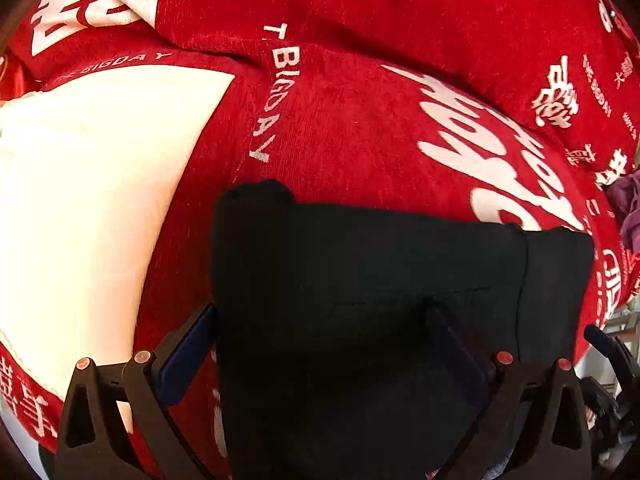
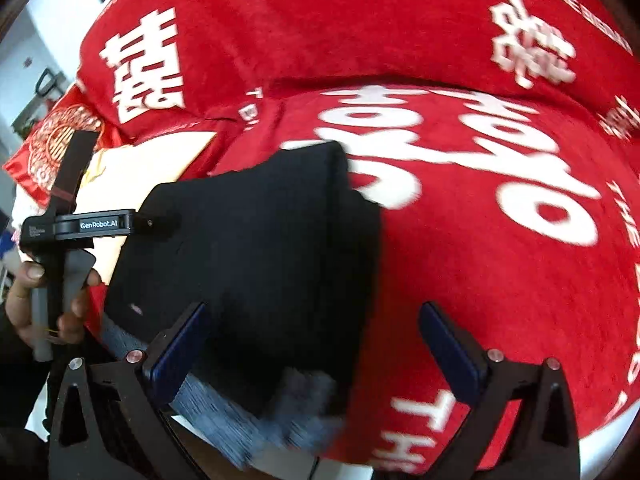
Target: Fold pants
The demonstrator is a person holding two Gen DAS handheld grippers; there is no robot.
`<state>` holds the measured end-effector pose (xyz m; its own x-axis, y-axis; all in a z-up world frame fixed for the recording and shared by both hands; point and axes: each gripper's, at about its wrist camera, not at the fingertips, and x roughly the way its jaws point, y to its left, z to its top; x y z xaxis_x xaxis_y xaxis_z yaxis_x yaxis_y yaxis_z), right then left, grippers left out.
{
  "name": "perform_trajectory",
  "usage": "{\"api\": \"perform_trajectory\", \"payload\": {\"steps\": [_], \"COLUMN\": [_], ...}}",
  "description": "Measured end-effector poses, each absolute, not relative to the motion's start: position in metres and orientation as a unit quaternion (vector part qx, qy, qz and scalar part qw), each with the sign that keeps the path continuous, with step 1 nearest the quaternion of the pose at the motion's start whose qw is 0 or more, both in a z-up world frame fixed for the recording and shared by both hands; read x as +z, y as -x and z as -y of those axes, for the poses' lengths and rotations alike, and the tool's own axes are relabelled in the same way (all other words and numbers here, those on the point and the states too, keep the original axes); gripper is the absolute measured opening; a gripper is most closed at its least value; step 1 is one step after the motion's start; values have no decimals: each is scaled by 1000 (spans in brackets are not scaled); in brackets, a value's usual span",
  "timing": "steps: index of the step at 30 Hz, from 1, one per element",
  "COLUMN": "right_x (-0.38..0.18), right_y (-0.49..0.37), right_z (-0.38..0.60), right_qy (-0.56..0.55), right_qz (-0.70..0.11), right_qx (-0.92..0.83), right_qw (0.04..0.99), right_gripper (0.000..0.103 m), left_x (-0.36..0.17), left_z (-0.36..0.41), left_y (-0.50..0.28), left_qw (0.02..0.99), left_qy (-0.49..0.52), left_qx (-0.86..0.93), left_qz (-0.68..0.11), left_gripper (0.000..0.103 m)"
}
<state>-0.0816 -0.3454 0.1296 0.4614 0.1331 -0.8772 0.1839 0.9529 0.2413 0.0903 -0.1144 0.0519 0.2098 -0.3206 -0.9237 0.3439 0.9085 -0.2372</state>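
The black pants [image 1: 360,280] lie folded into a compact block on a red blanket [image 1: 360,128] with white lettering. In the left wrist view my left gripper [image 1: 324,340] is open, its blue-padded fingers [image 1: 188,356] spread over the near part of the block, touching nothing I can see. In the right wrist view the pants [image 2: 256,256] sit left of centre, with a grey ribbed edge [image 2: 248,412] at the near side. My right gripper [image 2: 316,344] is open above the pants' near right edge. The left gripper [image 2: 76,224] shows at the far left, held in a hand.
A white cloth patch [image 1: 80,184] lies left of the pants. A red patterned cushion [image 2: 52,140] sits at the far left. A purple item [image 1: 632,208] lies at the blanket's right edge. A raised fold of blanket [image 2: 360,40] runs behind the pants.
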Motion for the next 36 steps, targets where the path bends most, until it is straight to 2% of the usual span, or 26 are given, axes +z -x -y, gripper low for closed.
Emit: {"api": "perform_trajectory", "payload": {"steps": [5,9,16,22,32,36], "right_x": [131,126,93,76,76,75], "right_y": [116,127,101,67,59,60], "right_z": [372,382,383,357,340,339], "right_qy": [-190,-239,-342,-326,-246,-233], "right_qz": [-518,-508,-484,-494,-508,-513], "right_qx": [-36,-17,75,115,130,120], "right_qw": [833,828,802,798,815,818], "right_gripper": [103,103,103,103,103,103], "left_x": [76,70,49,29,5,-4], "left_z": [86,55,46,86,43,58], "left_y": [-54,-32,-47,-56,-72,-75], "left_qw": [800,789,739,735,704,686], "left_qy": [-38,-40,61,22,119,130], "left_qx": [-224,-255,-317,-310,-334,-347], "left_qz": [-556,-557,-591,-602,-615,-626], "left_gripper": [103,103,103,103,103,103]}}
